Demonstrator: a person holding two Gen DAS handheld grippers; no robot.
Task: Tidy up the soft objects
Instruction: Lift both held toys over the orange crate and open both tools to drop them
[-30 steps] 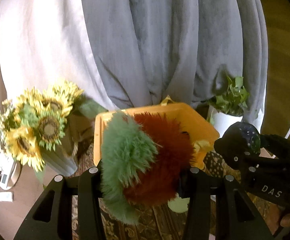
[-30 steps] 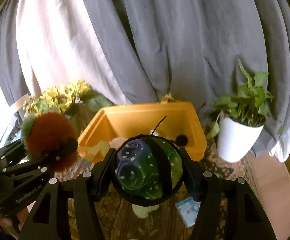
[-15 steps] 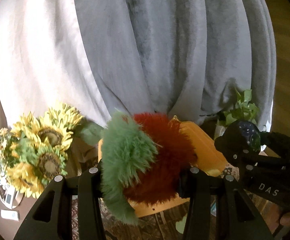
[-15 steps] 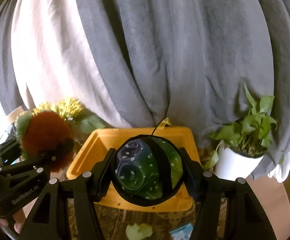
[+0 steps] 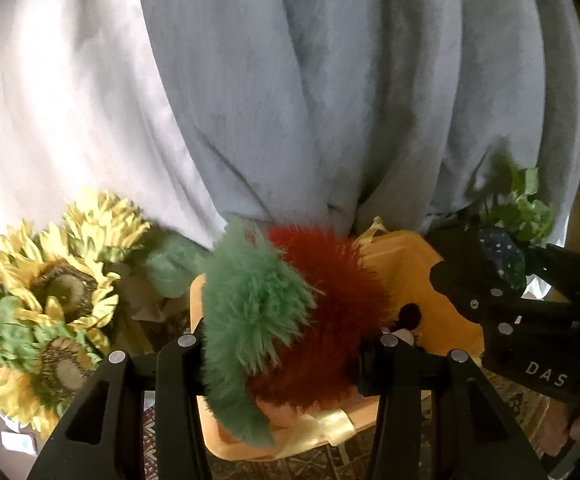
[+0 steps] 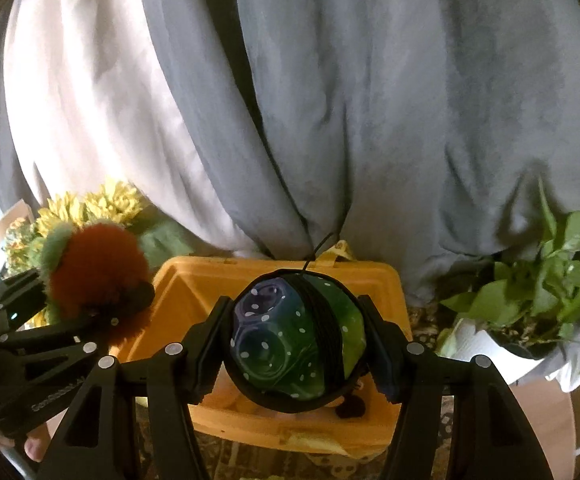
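Note:
My left gripper [image 5: 282, 344] is shut on a fluffy red and green plush [image 5: 290, 312], held over the orange bin [image 5: 446, 312]. The right wrist view shows that plush [image 6: 98, 276] at the left, by the bin's left rim. My right gripper [image 6: 296, 336] is shut on a soft blue and green spotted ball [image 6: 294, 340], held above the orange bin [image 6: 186, 292]. From the left wrist camera the ball [image 5: 502, 256] peeks out beyond the right gripper's black body at the right. A yellow ribbon [image 5: 322, 428] and a small dark pompom [image 6: 350, 406] lie inside the bin.
A bunch of sunflowers [image 5: 50, 300] stands left of the bin. A potted green plant [image 6: 530, 296] in a white pot stands to the right. Grey draped cloth [image 6: 330, 100] hangs close behind the bin. A patterned rug [image 5: 330, 464] lies under it.
Both grippers have moved forward with their loads, from in front of the bin to over it. The bin now sits lower and nearer in both views.

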